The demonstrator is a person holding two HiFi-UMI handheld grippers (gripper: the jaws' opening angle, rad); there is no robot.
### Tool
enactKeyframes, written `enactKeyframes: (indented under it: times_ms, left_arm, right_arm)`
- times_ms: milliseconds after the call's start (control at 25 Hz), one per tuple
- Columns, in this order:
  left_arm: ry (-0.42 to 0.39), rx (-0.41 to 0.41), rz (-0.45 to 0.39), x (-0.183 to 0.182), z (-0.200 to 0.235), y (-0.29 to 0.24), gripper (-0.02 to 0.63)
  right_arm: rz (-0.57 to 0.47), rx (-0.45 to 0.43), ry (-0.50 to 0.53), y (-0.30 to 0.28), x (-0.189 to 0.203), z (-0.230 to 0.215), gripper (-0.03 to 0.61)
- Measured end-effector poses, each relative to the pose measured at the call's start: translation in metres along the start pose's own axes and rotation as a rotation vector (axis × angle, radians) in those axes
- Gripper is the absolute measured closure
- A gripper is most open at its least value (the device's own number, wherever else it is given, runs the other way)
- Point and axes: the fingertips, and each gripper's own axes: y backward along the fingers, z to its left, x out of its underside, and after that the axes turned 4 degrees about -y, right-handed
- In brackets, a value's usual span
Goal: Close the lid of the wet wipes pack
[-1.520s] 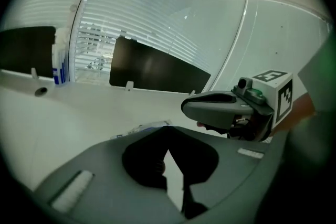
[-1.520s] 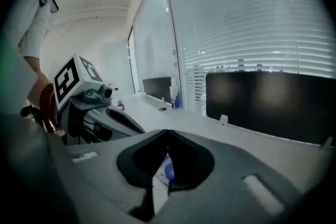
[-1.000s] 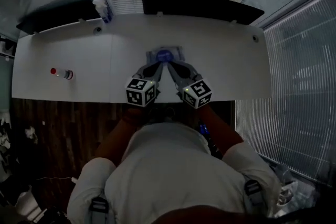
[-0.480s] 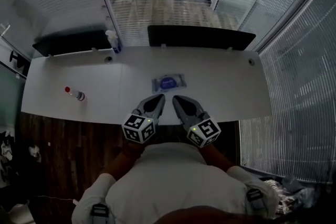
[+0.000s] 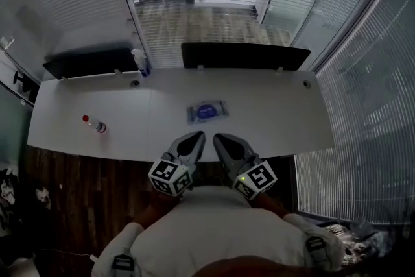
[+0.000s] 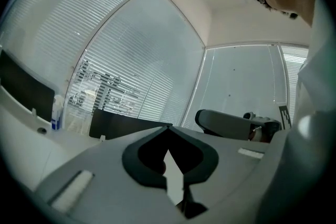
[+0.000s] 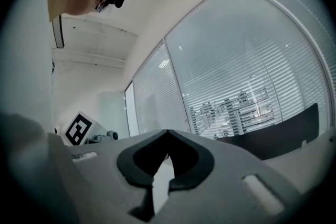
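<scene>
The wet wipes pack lies flat in the middle of the white table, pale with a blue oval lid on top that looks flat. My left gripper and right gripper hover side by side over the table's front edge, a short way in front of the pack and not touching it. Both are shut with nothing held. In the left gripper view the left gripper points up at the blinds, as does the right gripper in its own view; neither shows the pack.
A small red-capped bottle lies at the table's left. A spray bottle stands at the back left edge. Two dark panels run along the far side. Blinds surround the room.
Both grippers have pulled back from the pack toward the person; a second ago their tips were at the pack. The head view has shifted too, showing more of the room.
</scene>
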Motion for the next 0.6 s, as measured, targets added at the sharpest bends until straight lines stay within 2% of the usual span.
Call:
enactKeyframes:
  times_ms: [160,600]
  left_arm:
    - [0.006,-0.004,-0.003,0.0017,0.0003,-0.0010,0.612]
    - [0.004,-0.011,-0.010,-0.0070,-0.0025,0.0031,0.612]
  right_arm:
    - [-0.011,0.002,0.030,0.0012,-0.0023,0.0018,0.580]
    - [0.006,0.006,0.017,0.0033,-0.0088,0.0020,0.580]
